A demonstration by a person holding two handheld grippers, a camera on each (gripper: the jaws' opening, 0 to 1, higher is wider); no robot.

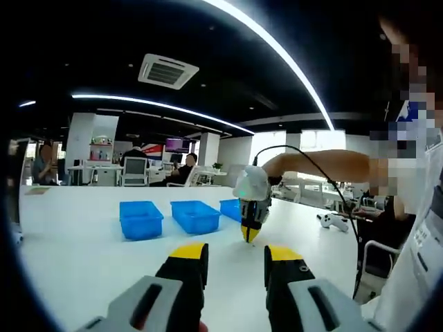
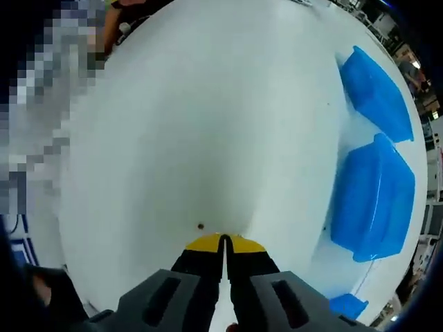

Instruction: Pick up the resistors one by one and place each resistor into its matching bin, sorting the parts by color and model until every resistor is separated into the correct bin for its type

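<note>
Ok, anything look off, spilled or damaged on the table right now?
Nothing stands out. The blue bins sit upright in a row on the white table. One small dark part lies loose beside the right gripper, whose jaws are closed.

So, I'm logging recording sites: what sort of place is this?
Probably an open-plan office or lab: a ceiling air-conditioning unit, desks with seated people behind, and blue bins on a white table.

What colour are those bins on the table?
Blue bins, clearest in the left gripper view, on a white table.
</note>
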